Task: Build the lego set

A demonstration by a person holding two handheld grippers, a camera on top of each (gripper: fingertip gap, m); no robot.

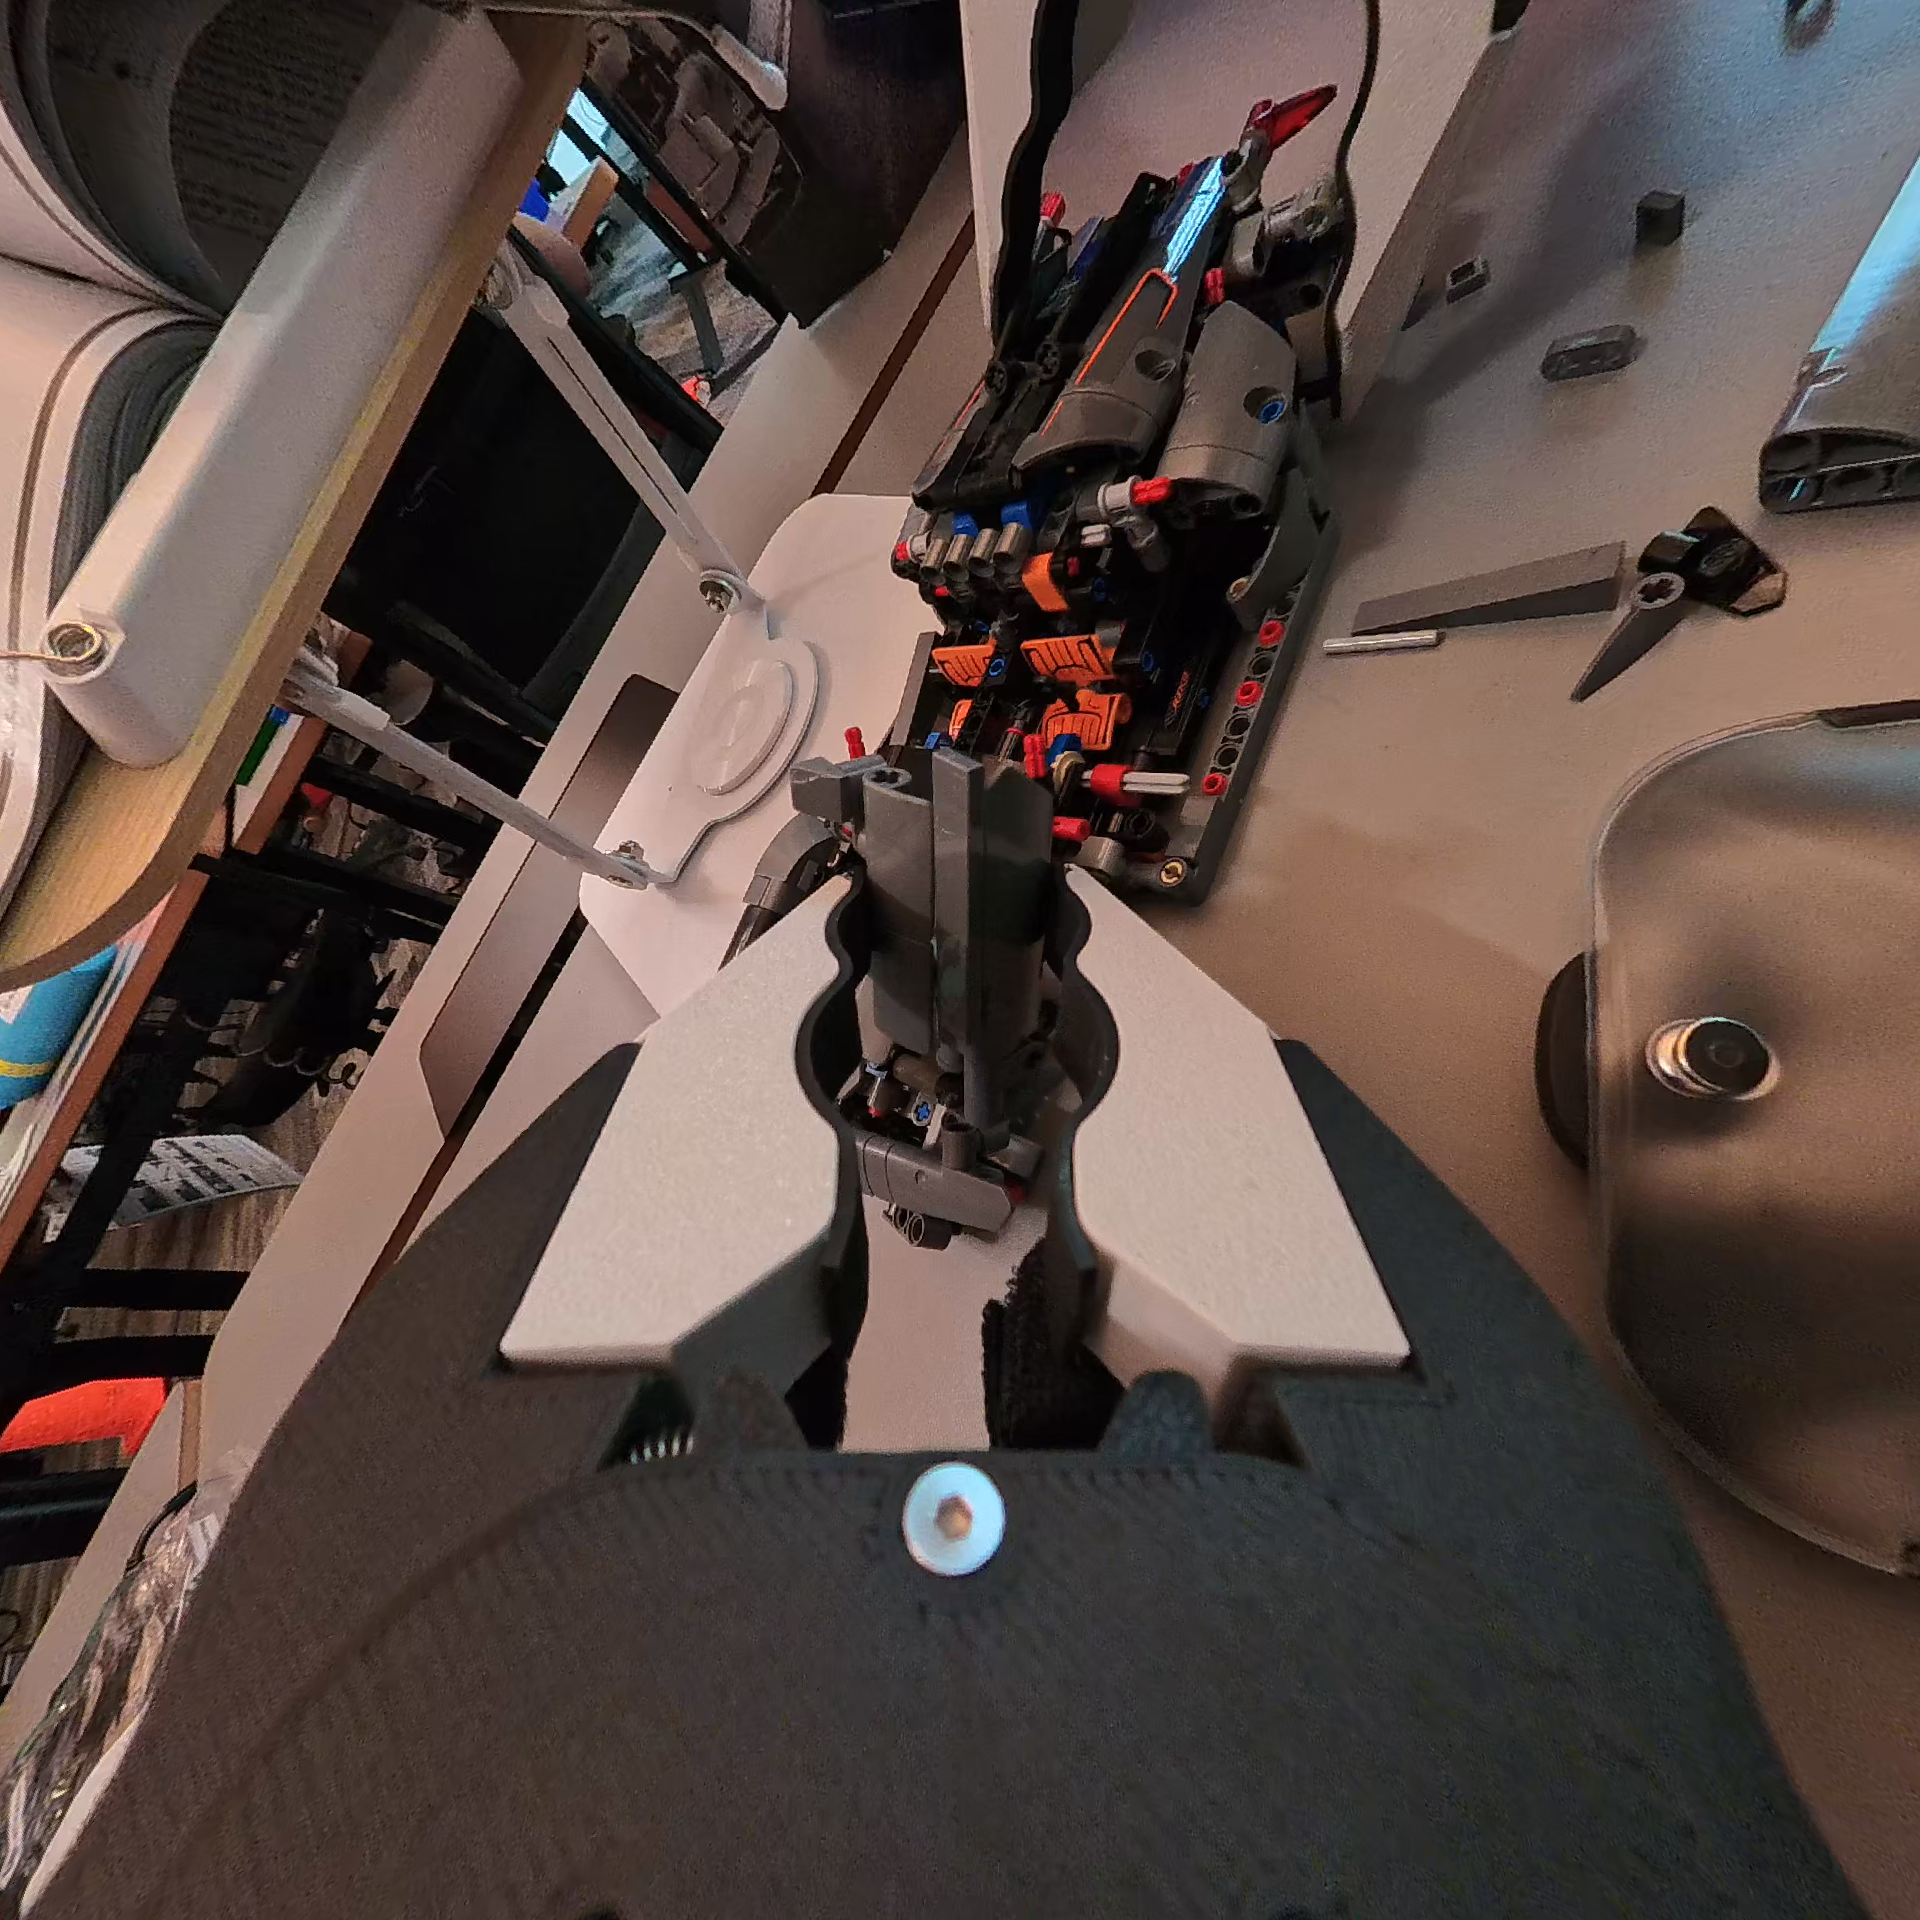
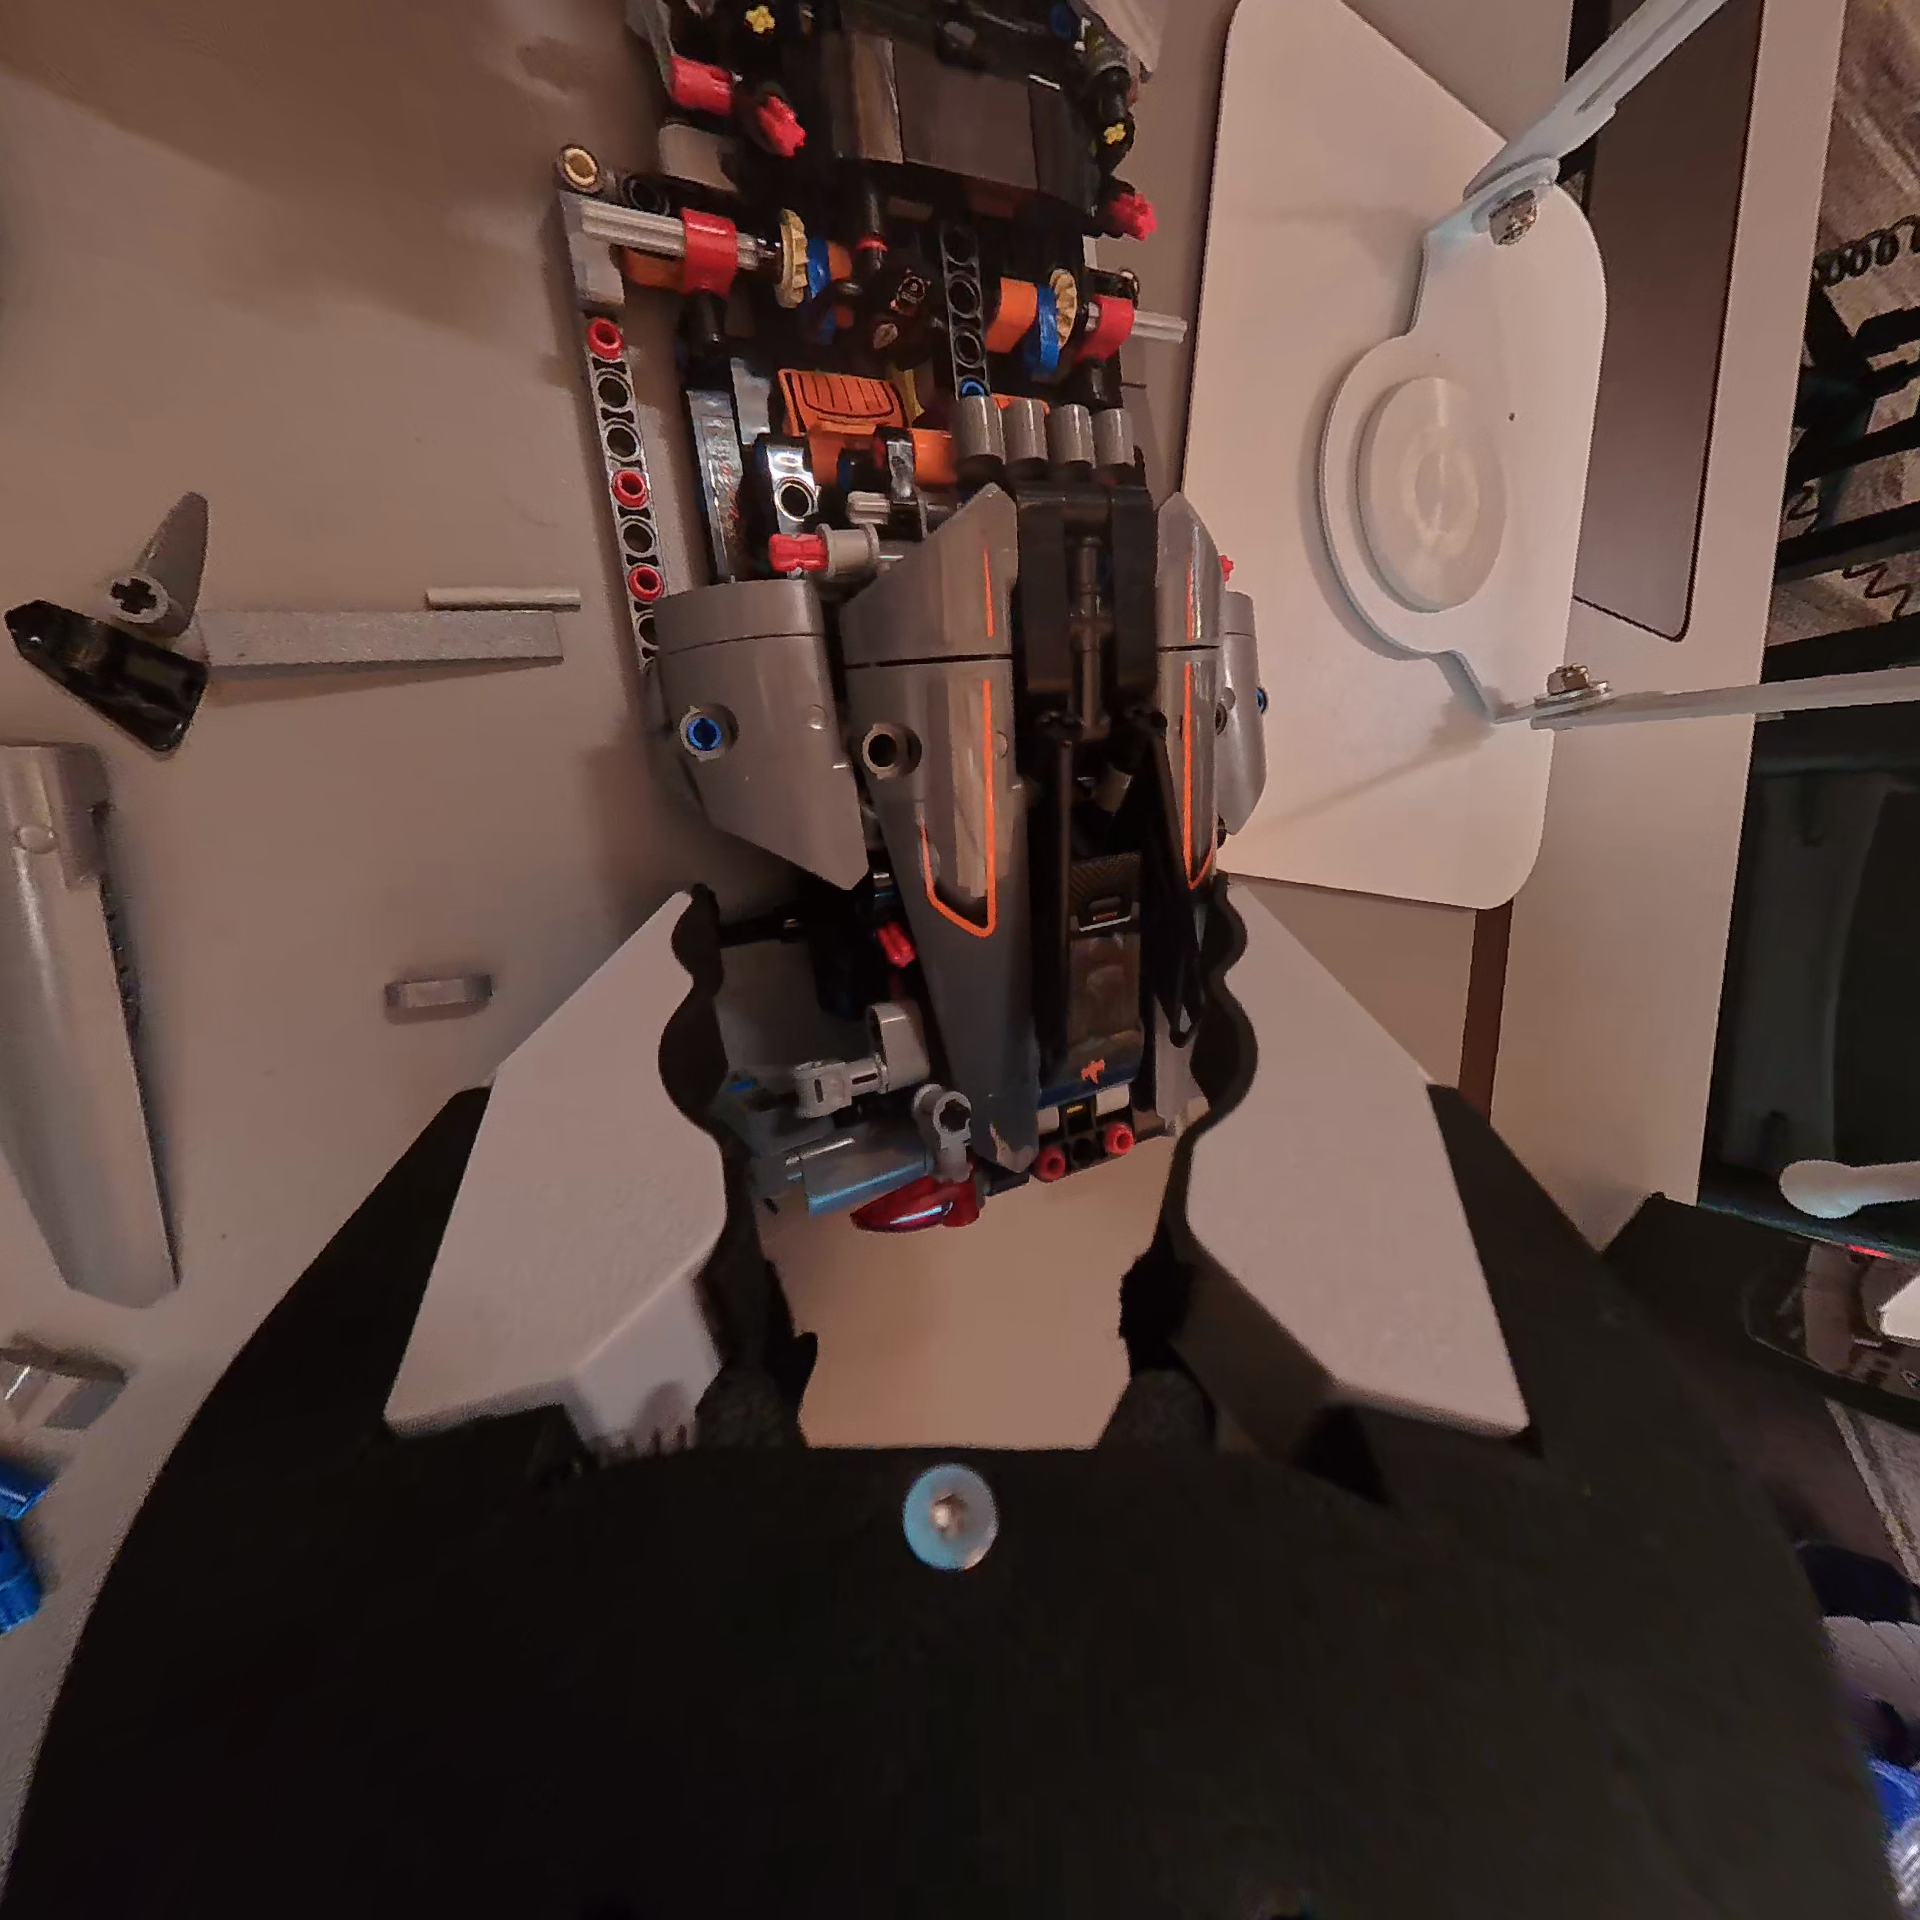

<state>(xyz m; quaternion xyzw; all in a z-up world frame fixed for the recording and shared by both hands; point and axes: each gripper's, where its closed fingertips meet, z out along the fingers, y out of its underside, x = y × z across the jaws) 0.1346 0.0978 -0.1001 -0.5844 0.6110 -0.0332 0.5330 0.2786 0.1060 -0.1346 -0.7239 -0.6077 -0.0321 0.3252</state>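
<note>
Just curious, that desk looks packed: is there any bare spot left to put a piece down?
Yes: bare table left of the lego model, above the long grey wedge piece. The white plate on the model's right is bare too. Crowded: around the black fin piece and curved grey panel.

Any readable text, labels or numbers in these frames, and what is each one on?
lego model: small orange print on its black panel, too small to read.
printed sheet, low at left in the left wrist view: too blurred to read.
Nothing else bears legible writing, so there is nothing to quote.
</note>
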